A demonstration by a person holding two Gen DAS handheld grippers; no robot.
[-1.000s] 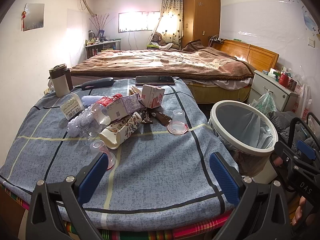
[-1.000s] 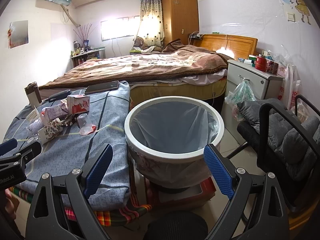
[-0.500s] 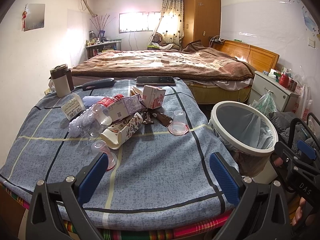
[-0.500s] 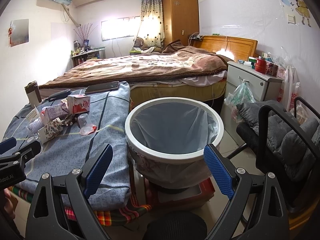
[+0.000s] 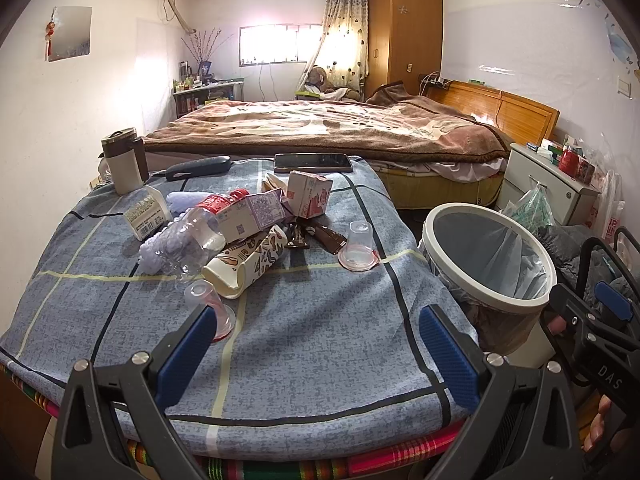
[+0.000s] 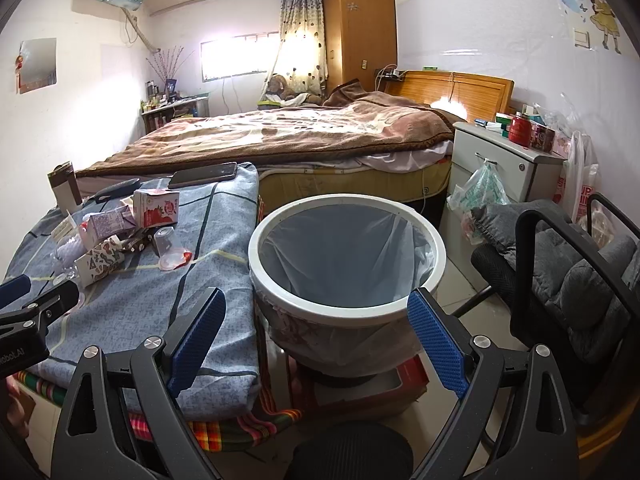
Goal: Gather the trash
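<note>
A heap of trash lies on the blue checked tablecloth (image 5: 312, 344): a crushed clear bottle (image 5: 188, 240), a patterned paper cup (image 5: 248, 264), a pink milk carton (image 5: 308, 198), a purple carton (image 5: 250, 216), brown wrappers (image 5: 324, 236) and two small clear cups (image 5: 358, 246) (image 5: 212, 304). A white-rimmed bin (image 5: 488, 256) (image 6: 348, 256) with a clear liner stands right of the table. My left gripper (image 5: 316, 352) hovers open over the table's near edge. My right gripper (image 6: 316, 336) is open in front of the bin.
A phone (image 5: 312, 162), a dark case (image 5: 198, 168), a tumbler (image 5: 122, 160) and a small labelled box (image 5: 146, 216) sit at the table's far side. A bed (image 5: 328, 132) lies behind. A nightstand (image 6: 508, 164) and black chair (image 6: 568, 272) stand right of the bin.
Both views drift very slightly; the trash pile and bin sit a touch lower in frame. Both grippers stay open and nothing has been touched.
</note>
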